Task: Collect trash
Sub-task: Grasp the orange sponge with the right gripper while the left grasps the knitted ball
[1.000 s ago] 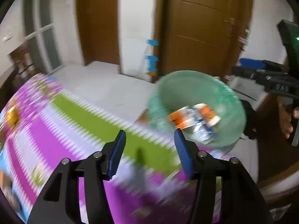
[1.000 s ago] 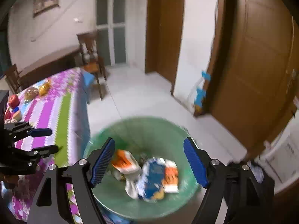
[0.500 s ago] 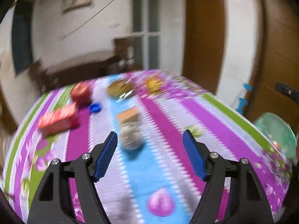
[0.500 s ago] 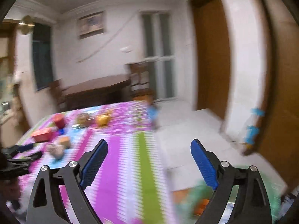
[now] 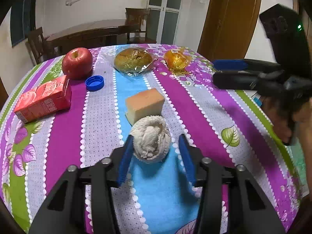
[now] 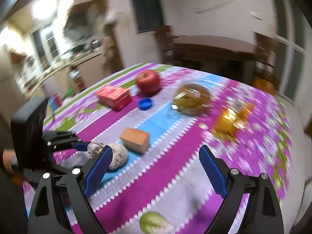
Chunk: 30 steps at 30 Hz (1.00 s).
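A crumpled whitish paper ball [image 5: 150,137] lies on the purple striped tablecloth [image 5: 197,117]. My left gripper [image 5: 155,142] is open with its blue fingers either side of the ball, the left pad close against it. The ball also shows in the right wrist view [image 6: 115,155], with the left gripper [image 6: 81,146] beside it. My right gripper [image 6: 156,158] is open and empty above the cloth; it shows at the right of the left wrist view [image 5: 226,72]. A blue bottle cap [image 5: 94,82] and an orange-wrapped item [image 5: 176,60] lie further back.
A red apple [image 5: 77,62], a red juice carton [image 5: 43,98], a wrapped round bun [image 5: 133,60] and a block of cake [image 5: 144,103] sit on the cloth. A dark wooden table and chairs [image 5: 91,33] stand behind. The table edge falls away at right.
Both grippers swung away from the green trash bin back to the table. My left gripper came down around the paper ball. The right gripper now faces the tabletop.
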Each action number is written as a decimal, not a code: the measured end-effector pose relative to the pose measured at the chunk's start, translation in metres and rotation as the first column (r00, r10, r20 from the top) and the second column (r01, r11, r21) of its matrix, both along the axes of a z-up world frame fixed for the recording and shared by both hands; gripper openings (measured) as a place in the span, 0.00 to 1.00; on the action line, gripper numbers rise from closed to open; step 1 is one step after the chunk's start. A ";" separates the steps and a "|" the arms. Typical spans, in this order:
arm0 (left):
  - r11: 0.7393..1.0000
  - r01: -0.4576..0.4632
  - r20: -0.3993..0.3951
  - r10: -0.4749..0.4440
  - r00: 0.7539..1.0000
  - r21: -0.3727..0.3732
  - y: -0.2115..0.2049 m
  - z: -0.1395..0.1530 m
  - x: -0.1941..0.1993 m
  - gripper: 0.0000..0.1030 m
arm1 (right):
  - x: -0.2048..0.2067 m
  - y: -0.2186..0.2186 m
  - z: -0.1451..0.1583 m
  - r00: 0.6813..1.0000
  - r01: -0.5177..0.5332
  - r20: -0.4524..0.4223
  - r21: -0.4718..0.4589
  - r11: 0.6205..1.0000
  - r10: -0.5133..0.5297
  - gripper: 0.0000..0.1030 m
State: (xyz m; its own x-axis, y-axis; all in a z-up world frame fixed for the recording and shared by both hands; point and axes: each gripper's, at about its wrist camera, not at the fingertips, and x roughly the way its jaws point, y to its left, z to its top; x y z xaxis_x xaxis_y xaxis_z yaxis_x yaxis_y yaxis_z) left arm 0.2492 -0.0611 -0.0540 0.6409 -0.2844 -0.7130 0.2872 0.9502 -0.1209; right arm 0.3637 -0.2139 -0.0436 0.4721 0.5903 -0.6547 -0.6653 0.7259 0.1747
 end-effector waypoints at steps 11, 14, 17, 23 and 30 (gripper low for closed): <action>0.999 -0.031 -0.037 0.030 0.999 -0.044 0.053 0.013 -0.038 0.14 | 0.015 0.061 -0.038 0.940 -0.319 0.051 -0.209 0.924 0.336 0.81; 0.999 -0.040 -0.024 0.040 0.999 -0.027 0.059 0.018 -0.042 0.14 | 0.021 0.078 -0.046 0.928 -0.354 0.028 -0.247 0.902 0.371 0.74; 0.999 -0.046 -0.019 0.046 0.999 -0.018 0.061 0.018 -0.040 0.14 | 0.022 0.091 -0.056 0.917 -0.381 0.004 -0.290 0.878 0.399 0.60; 0.997 -0.065 0.013 0.064 0.998 0.029 0.055 0.020 -0.042 0.14 | 0.011 0.079 -0.058 0.960 -0.275 -0.013 -0.249 0.929 0.280 0.35; 0.995 -0.068 0.024 0.067 0.997 0.066 0.039 0.022 -0.047 0.14 | -0.077 0.027 -0.043 0.994 0.105 -0.004 -0.168 0.980 -0.107 0.35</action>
